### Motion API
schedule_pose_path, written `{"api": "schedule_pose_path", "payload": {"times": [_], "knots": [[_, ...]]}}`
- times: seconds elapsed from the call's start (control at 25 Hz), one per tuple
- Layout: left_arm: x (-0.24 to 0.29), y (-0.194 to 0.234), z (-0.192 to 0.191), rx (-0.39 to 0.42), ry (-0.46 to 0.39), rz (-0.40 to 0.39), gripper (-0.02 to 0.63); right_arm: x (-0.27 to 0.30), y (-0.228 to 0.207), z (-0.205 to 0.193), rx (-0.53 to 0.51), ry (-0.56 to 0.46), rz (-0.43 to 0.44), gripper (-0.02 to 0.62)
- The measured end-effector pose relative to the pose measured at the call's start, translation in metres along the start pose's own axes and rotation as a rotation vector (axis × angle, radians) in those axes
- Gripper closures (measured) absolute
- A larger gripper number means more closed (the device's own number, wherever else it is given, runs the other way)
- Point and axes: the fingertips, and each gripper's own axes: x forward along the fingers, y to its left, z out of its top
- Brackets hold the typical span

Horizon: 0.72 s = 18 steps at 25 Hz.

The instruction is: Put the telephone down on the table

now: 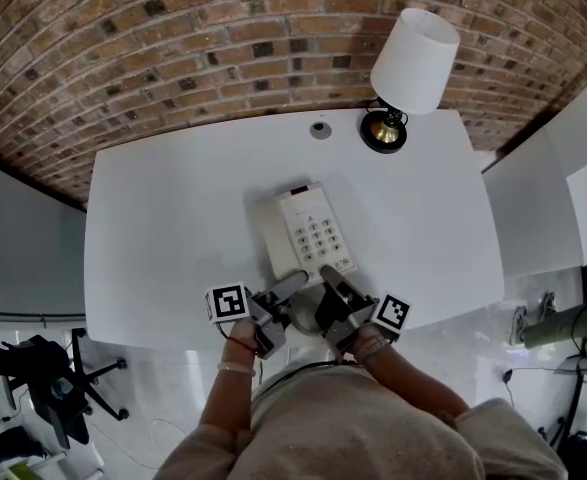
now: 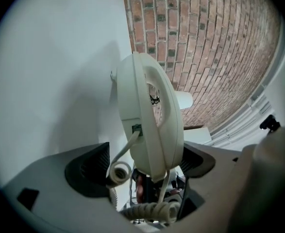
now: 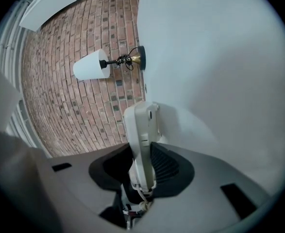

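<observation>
Telephone looks set on table; left gripper gapes loosely around it, right gripper clamps its edge, so release next.

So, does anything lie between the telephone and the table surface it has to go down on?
Nothing visible does. The telephone already looks to rest on the bare table; the lamp stands apart at the far edge.

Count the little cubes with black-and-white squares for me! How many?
2. The left cube rides on the left gripper, left of the near end of the telephone; the right cube rides on the right gripper, right of it. None seem hidden.
</observation>
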Motion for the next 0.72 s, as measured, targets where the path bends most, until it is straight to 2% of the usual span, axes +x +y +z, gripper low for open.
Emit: {"api": "schedule_pose_path", "payload": {"times": [0.28, 0.44, 0.6, 0.72], "knots": [[-0.012, -0.002, -0.009, 0.061, 0.020, 0.032, 0.175, 0.011, 0.003, 0.006, -0.012, 0.000, 0.004, 0.474], [-0.017, 0.002, -0.015, 0.140, 0.071, 0.106, 0.153, 0.014, 0.004, 0.009, -0.013, -0.002, 0.005, 0.474], [-0.023, 0.010, -0.023, 0.279, 0.140, 0.219, 0.146, 0.016, 0.004, 0.012, -0.009, -0.003, 0.008, 0.474], [-0.030, 0.016, -0.023, 0.443, 0.175, 0.346, 0.146, 0.016, 0.004, 0.013, -0.009, -0.004, 0.009, 0.474]]}}
